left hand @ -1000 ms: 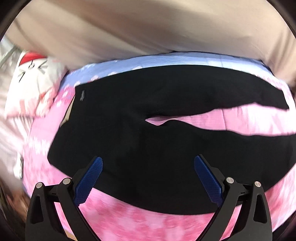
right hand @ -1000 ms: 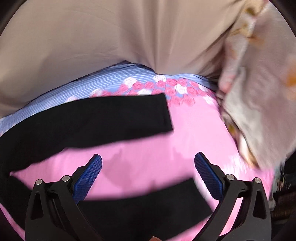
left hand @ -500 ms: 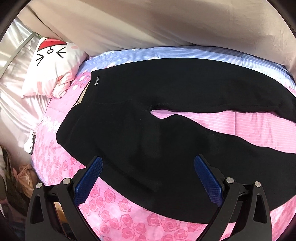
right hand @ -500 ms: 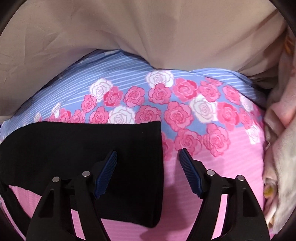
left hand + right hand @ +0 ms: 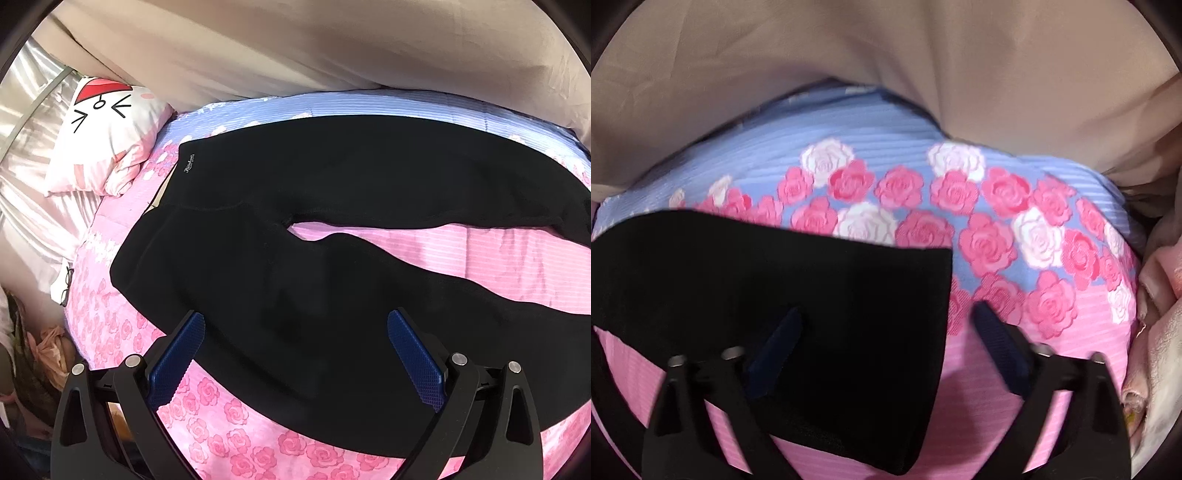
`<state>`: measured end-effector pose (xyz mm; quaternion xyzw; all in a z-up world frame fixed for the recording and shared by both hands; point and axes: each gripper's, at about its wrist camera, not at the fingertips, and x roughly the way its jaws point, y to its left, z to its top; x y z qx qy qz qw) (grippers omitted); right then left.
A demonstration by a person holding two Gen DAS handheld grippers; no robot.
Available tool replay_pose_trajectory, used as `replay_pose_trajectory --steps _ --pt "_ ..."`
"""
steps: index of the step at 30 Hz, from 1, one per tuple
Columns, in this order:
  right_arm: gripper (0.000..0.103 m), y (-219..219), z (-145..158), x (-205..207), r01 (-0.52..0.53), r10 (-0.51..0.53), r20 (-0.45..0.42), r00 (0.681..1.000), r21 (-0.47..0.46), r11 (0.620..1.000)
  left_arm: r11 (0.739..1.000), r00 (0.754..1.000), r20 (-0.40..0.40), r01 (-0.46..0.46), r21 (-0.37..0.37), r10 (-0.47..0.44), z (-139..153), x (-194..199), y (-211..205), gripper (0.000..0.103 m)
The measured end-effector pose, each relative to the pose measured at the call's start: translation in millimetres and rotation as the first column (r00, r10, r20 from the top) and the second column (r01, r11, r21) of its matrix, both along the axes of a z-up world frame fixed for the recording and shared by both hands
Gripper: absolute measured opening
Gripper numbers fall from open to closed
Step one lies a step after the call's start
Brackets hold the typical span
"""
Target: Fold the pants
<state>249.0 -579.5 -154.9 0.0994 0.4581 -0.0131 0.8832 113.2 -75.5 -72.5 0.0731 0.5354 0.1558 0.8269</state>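
- Flat on the bed, the black pants (image 5: 332, 229) lie spread out, waistband to the left, both legs running right with a strip of pink sheet between them; laid out like this, one leg can probably be brought over the other.
- The left gripper (image 5: 295, 354) hovers over the near hip area, jaws wide apart with nothing between them, likely placed to take the near edge.
- The right gripper (image 5: 882, 350) straddles the hem corner of a pant leg (image 5: 798, 295); its jaws have just been closing partway, cloth lies between them, yet the pads stand apart and do not pinch it.
- Only the left wrist view shows the whole garment, the cat-face pillow (image 5: 107, 136) far left, and the rose-print bedsheet (image 5: 229, 413).
- Only the right wrist view shows the hem end and crumpled bedding (image 5: 1160, 332) at right.
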Motion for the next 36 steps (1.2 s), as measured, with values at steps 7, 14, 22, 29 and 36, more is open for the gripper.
replay_pose_trajectory --steps 7,14,22,29,36 --pt "0.015 -5.9 16.9 8.2 -0.029 0.03 -0.005 1.0 0.083 0.996 0.998 0.999 -0.022 -0.045 -0.046 0.044 -9.6 23.2 38.2 0.098" --pt "0.014 10.8 27.5 1.0 0.068 -0.068 0.005 0.998 0.05 0.996 0.989 0.991 0.044 -0.122 -0.086 0.127 -1.9 98.8 158.0 0.098" --pt "0.015 29.6 9.8 25.6 0.192 -0.191 -0.027 0.981 0.008 0.981 0.995 0.995 -0.004 -0.102 -0.013 0.102 -38.7 243.4 300.2 0.098" --pt "0.015 47.6 5.5 36.4 0.257 -0.258 -0.03 0.966 -0.039 0.966 0.999 0.998 -0.033 -0.046 -0.027 0.045 -74.1 294.7 340.4 0.097" --pt "0.017 65.4 4.3 46.6 0.281 -0.285 -0.033 0.958 -0.09 0.956 0.99 0.999 0.019 -0.023 -0.138 0.026 -85.6 301.8 354.3 0.097"
